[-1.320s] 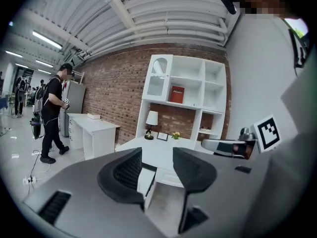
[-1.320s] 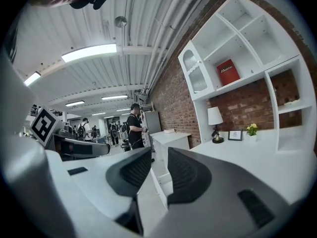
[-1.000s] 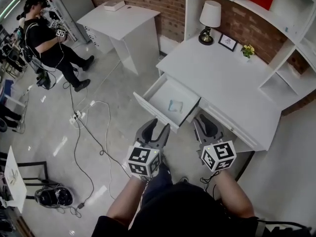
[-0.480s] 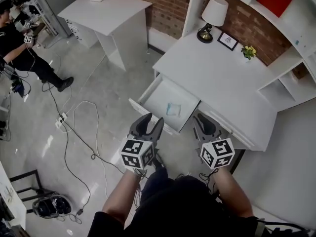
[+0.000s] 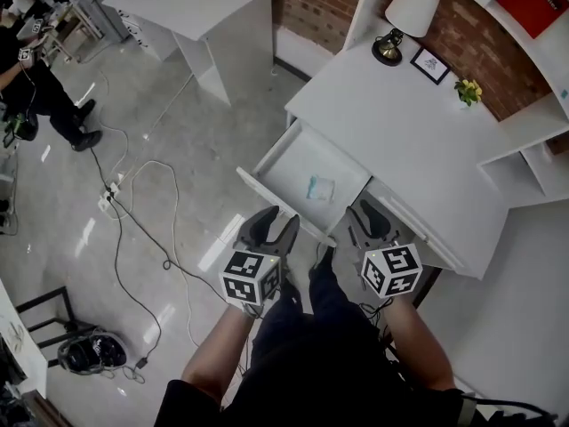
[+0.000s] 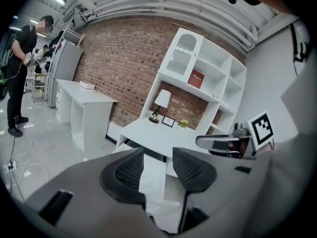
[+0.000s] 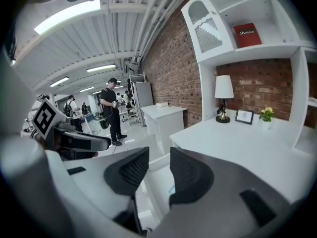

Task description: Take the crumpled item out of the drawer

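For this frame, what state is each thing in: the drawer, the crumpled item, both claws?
drawer: pulled open.
crumpled item: lying inside the drawer, untouched.
left claw: open, nothing between its jaws.
right claw: open, nothing between its jaws, which have just been opening.

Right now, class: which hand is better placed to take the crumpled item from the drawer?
Probably right: the right tongs, just opening and empty, line up with the crumpled item in the drawer; left tongs face its front.
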Tool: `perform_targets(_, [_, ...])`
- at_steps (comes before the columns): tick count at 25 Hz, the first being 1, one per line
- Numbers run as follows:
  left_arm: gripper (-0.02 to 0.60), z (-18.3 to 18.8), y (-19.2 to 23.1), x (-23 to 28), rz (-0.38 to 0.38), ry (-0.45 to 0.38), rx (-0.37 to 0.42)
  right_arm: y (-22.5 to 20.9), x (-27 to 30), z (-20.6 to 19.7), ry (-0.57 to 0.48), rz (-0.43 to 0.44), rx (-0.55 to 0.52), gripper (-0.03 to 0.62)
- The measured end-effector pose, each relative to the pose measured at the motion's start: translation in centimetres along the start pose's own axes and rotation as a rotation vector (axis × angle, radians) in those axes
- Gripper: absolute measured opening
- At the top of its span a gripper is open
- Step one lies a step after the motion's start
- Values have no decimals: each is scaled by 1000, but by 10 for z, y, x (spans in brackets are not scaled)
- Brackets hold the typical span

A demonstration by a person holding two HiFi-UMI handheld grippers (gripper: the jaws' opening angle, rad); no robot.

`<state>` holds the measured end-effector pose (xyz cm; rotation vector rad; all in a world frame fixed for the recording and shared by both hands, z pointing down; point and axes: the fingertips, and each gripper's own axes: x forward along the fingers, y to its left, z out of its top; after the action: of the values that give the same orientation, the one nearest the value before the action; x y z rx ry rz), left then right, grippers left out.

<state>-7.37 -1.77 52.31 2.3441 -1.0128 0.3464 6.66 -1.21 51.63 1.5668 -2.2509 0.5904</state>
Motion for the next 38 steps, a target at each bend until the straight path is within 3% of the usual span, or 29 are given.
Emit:
perform_targets(2, [178,1,8,4,34,5,-2,-5,15,-4,8,34,31,104])
perform_targets(8, [178,13,19,18,138,12,-20,-15,67,-22,84,144,32,106])
perform_targets(15, [176,20,9,69,196,30,-45,-47,112,-40,156,267,18,106])
perform_targets(21, [176,6,15,100,238,71,-61,-66,147,-80,245,297,-78,118])
perform_targets(29, [175,-29,57,117,284,141,-84,-73,186,-152,396,295,-223,117])
perform_targets(33, [175,-32,79,128,266,135,-89,-77,209,-197,509,305,-279,118])
perform_targets(38, [175,-46,101,141,226,162,-79,-77,236,-238,612,307,-440,117])
